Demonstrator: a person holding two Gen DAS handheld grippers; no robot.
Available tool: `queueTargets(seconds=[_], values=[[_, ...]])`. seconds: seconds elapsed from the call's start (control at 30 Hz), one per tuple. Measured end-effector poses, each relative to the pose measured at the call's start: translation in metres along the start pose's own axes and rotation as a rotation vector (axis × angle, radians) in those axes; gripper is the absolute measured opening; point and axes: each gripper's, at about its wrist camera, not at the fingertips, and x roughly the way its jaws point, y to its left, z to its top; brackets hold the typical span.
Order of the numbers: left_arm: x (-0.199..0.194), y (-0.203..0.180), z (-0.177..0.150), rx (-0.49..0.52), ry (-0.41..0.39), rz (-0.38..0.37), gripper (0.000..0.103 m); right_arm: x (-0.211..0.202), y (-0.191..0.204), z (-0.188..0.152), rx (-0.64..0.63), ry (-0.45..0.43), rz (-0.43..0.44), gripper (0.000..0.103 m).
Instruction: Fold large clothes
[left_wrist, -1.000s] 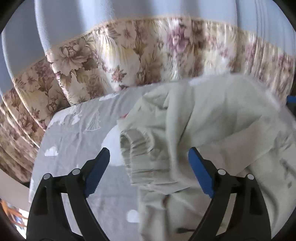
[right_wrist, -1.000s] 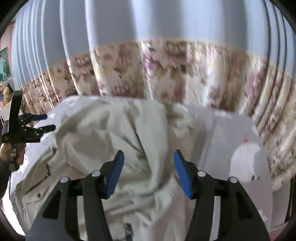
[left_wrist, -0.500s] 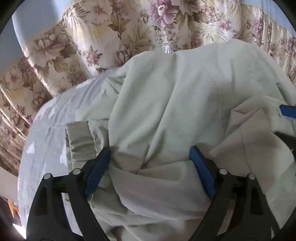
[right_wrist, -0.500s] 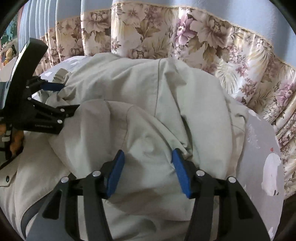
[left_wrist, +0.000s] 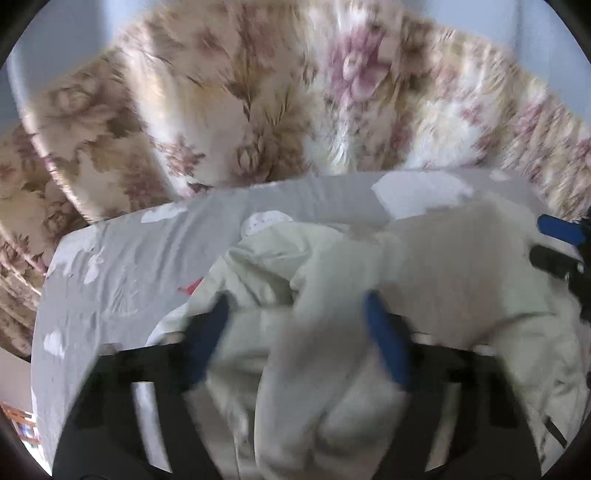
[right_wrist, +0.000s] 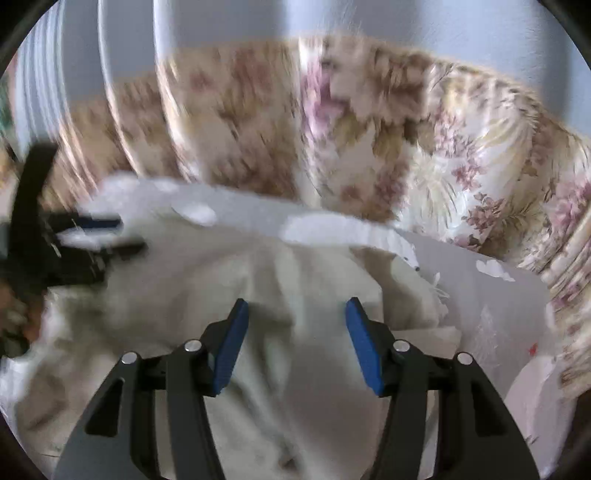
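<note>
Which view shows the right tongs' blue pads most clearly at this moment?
The right wrist view: the right tongs sit sharp in the foreground, both blue pads fully visible with pale jacket fabric between them. The left wrist view shows only part of these tongs at its right edge, above the jacket.

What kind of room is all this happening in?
Probably a bedroom at home. A pale jacket lies bunched on a grey printed bedsheet, and floral curtains hang right behind the bed.
</note>
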Motion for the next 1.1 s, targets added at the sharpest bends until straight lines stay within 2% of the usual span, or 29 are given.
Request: queueTargets(seconds=[0.1, 0.2, 0.27, 0.33, 0.43, 0.53, 0.57, 0.6, 0.67, 0.77, 0.87, 0.9, 1.03, 1.1], values=[[0.036, -0.002, 0.009, 0.028, 0.064, 0.028, 0.064, 0.033, -0.013, -0.005, -0.009, 0.088, -0.069, 0.049], [0.051, -0.015, 0.012, 0.115, 0.071, 0.086, 0.065, 0.058, -0.035, -0.014, 0.044, 0.155, -0.07, 0.049], [0.058, -0.021, 0.016, 0.153, 0.081, 0.109, 0.066, 0.066, -0.045, -0.017, 0.083, 0.161, -0.05, 0.051], [0.064, -0.022, 0.019, 0.155, 0.091, 0.124, 0.069, 0.066, -0.04, -0.015, 0.06, 0.159, -0.074, 0.051], [0.055, -0.02, 0.02, 0.15, 0.086, 0.13, 0.069, 0.049, -0.035, -0.014, 0.029, 0.13, -0.059, 0.051], [0.017, -0.008, 0.011, 0.099, 0.05, 0.11, 0.069, -0.011, -0.037, -0.021, 0.056, 0.01, -0.004, 0.053], [0.001, -0.003, 0.005, 0.084, 0.019, 0.104, 0.074, -0.034, -0.033, -0.027, 0.051, -0.029, 0.026, 0.053], [-0.022, 0.001, -0.006, 0.071, -0.025, 0.094, 0.084, -0.053, -0.027, -0.035, 0.038, -0.051, 0.051, 0.054], [-0.049, 0.004, -0.03, 0.069, -0.069, 0.073, 0.094, -0.073, -0.013, -0.053, 0.014, -0.062, 0.075, 0.055], [-0.059, 0.002, -0.073, 0.065, -0.036, 0.065, 0.094, -0.069, 0.008, -0.081, -0.035, -0.007, 0.079, 0.055], [-0.033, 0.004, -0.097, 0.062, 0.036, 0.097, 0.094, -0.033, 0.015, -0.105, -0.092, 0.097, -0.027, 0.053], [-0.02, 0.007, -0.102, 0.046, 0.062, 0.082, 0.095, -0.026, 0.013, -0.108, -0.083, 0.1, -0.024, 0.053], [-0.026, 0.013, -0.105, 0.002, 0.036, 0.065, 0.096, -0.04, 0.01, -0.107, -0.02, 0.066, 0.003, 0.054], [-0.049, 0.016, -0.111, -0.012, 0.01, 0.069, 0.095, -0.078, 0.011, -0.11, 0.022, -0.039, 0.055, 0.056]])
